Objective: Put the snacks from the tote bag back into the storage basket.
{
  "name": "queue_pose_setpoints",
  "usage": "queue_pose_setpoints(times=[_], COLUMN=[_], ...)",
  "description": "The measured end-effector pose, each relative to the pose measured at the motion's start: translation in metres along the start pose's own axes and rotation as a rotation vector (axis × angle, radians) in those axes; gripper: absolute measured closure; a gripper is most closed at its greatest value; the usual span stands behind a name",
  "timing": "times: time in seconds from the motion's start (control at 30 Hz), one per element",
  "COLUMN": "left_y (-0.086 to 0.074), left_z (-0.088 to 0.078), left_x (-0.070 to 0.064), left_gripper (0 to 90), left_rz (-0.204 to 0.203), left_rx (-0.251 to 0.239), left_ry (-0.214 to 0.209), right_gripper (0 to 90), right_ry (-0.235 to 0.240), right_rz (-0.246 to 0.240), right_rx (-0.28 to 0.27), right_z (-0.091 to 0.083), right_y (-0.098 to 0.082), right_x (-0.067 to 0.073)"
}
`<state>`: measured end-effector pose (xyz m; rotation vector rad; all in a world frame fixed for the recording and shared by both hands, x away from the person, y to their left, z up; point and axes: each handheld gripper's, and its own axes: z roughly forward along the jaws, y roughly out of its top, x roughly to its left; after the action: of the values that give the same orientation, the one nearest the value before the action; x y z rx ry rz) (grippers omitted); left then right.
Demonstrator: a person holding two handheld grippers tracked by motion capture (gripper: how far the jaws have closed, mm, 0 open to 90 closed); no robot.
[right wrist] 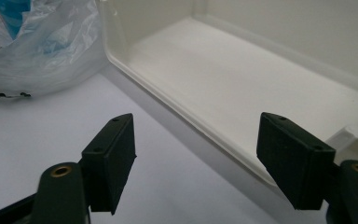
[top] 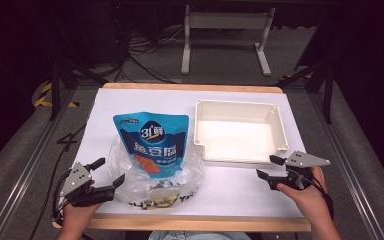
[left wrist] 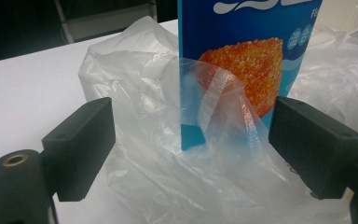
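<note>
A blue snack pouch (top: 152,142) with an orange picture stands upright inside a crumpled clear plastic bag (top: 180,175) on the white table. My left gripper (top: 111,171) sits at the bag's left edge, open, its jaws apart. In the left gripper view the bag's film (left wrist: 223,154) and the pouch (left wrist: 242,56) lie ahead between the jaws, and the pads do not press on them. My right gripper (top: 266,167) is open just in front of the white tray's (top: 280,125) near right corner. Its view looks over the tray's near rim (right wrist: 182,107), with nothing between the jaws.
The empty white tray (right wrist: 261,65) stands at the right half of the table. The white table sheet (top: 130,100) ends at a wooden edge (top: 200,223) near the person. A table frame and cables lie on the floor beyond.
</note>
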<state>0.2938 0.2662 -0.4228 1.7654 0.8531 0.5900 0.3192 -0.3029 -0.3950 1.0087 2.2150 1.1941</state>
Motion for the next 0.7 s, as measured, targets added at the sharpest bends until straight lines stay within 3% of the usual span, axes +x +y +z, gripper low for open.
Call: queue_pose_setpoints(times=[0.23, 0.7], left_y=[0.0014, 0.0006], left_z=[0.0, 0.0013], left_x=[-0.0038, -0.0046], left_gripper=[15.3, 15.4], left_rz=[0.024, 0.026], left_rx=[0.002, 0.007], left_ry=[-0.001, 0.005], right_gripper=[24.9, 21.9], right_ry=[0.009, 0.031], right_rz=[0.01, -0.021], right_rx=[0.056, 0.042], right_z=[-0.0011, -0.0028], right_y=[0.0004, 0.0048], right_x=[-0.001, 0.0021])
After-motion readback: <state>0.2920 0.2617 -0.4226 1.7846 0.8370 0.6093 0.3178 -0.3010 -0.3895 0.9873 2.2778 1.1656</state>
